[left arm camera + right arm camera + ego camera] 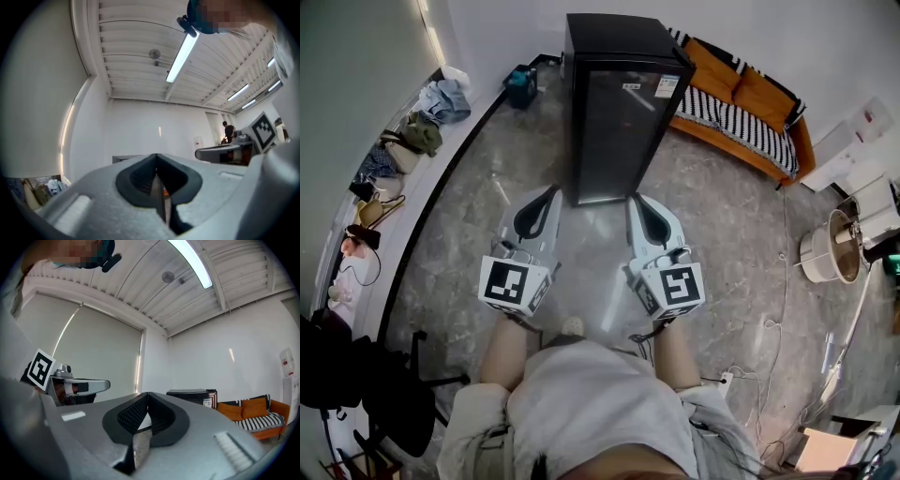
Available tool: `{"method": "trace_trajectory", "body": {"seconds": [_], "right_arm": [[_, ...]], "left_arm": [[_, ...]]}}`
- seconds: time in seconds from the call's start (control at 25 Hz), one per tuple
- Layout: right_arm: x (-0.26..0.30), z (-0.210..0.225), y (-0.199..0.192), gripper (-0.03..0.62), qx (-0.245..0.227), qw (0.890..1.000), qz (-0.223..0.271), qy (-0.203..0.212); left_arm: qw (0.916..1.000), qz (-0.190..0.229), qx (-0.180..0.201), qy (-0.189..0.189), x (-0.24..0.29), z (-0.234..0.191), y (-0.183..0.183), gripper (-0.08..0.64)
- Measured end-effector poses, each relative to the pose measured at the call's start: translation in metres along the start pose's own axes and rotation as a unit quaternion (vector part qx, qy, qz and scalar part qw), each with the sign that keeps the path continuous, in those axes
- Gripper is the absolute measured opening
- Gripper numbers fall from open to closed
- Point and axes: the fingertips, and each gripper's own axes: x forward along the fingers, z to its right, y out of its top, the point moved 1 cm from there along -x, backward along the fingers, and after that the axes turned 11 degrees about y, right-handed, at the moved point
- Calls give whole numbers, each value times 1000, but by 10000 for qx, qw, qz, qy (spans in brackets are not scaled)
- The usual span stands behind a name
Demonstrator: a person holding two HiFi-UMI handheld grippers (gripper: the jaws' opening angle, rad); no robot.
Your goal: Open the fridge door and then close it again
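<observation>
Fridge (619,103): black, glass door shut, upright on the grey floor (478,244) near the far wall, an orange sofa (741,98) beside it.
Left gripper (551,193): jaws pressed together, nothing between; fridge ahead, untouched.
Right gripper (634,199): jaws likewise closed and empty; fridge ahead, slightly right, apart.

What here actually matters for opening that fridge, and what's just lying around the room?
For the job: black fridge, door closed; left gripper and right gripper, both shut and empty.

Just lying about: orange sofa; clothes and bags by the wall; black chair; cables on the floor.
</observation>
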Motion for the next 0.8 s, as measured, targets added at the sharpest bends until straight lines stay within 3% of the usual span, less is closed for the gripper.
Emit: {"method": "trace_trajectory", "body": {"seconds": [0.44, 0.6, 0.8], "right_arm": [[52, -2, -11, 2, -70, 9999, -68, 59], [66, 17, -14, 2, 21, 9997, -215, -113], [98, 42, -21, 2, 43, 9999, -148, 35]], "left_arm": [[9998, -95, -117, -165, 29, -40, -18, 3], [9996, -142, -164, -175, 48, -43, -25, 3], [9998, -146, -139, -83, 80, -59, -34, 3]]}}
